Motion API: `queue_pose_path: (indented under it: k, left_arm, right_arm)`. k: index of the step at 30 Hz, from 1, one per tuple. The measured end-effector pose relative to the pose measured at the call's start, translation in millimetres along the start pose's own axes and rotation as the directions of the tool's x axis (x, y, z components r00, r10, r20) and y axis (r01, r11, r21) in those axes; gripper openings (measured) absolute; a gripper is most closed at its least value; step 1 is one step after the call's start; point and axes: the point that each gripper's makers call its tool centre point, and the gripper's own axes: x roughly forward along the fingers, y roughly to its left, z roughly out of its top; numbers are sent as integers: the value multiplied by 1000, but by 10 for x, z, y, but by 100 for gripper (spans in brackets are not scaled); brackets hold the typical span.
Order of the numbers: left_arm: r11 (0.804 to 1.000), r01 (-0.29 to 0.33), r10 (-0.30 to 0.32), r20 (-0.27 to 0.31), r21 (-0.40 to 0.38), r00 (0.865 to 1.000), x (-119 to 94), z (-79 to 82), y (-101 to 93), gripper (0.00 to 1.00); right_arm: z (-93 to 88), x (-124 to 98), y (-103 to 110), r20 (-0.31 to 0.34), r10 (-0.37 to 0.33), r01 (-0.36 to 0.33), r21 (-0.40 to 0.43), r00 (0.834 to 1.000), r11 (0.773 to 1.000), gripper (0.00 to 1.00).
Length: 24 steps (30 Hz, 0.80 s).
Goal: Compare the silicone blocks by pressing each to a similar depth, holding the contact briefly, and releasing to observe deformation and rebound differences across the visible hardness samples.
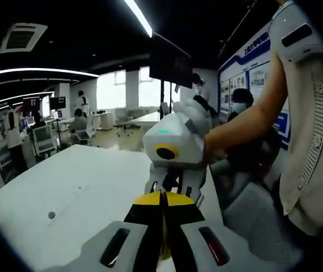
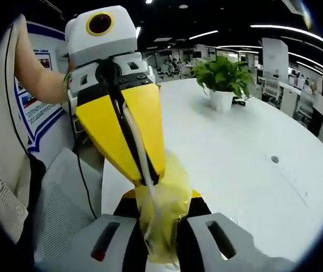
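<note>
In the right gripper view, the right gripper (image 2: 160, 238), with grey fingers rising from the bottom edge, has its jaws pressed against a soft, translucent yellow silicone block (image 2: 164, 218), which bulges and creases between them above the white table (image 2: 246, 164). The left gripper (image 2: 145, 180), a white body with broad yellow jaws, reaches down from the upper left, and its jaw tips are drawn together on the top of the same yellow block, pinching a thin pale fold of it. In the left gripper view, the left gripper's (image 1: 162, 195) own dark-and-yellow jaws meet in a narrow seam at the centre, with a sliver of the yellow block (image 1: 164, 249) showing low between them, and the right gripper (image 1: 173, 184) faces them from just beyond, its white body held by a person's hand (image 1: 198, 122) in a white glove. The block is thus held in the air between the two grippers, above the near edge of the table and just beside a grey mesh chair back (image 2: 59, 209). A potted green plant in a white pot (image 2: 224, 79) stands well apart on the far side of the table. The person's pale ribbed garment (image 1: 306, 141) shows at the right of the left gripper view.
</note>
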Motion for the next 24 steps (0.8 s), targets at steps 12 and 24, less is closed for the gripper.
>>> queue_pose_path:
  k: [12, 24]
  left_arm:
    - [1000, -10, 10, -8, -24, 1000, -18, -29, 22, 0]
    - [999, -24, 24, -11, -45, 1000, -50, -60, 40, 0]
  right_arm:
    - [1, 40, -9, 7, 6, -6, -2, 1000, 1000, 9]
    - [12, 92, -10, 19, 14, -14, 10, 1000, 1000, 11]
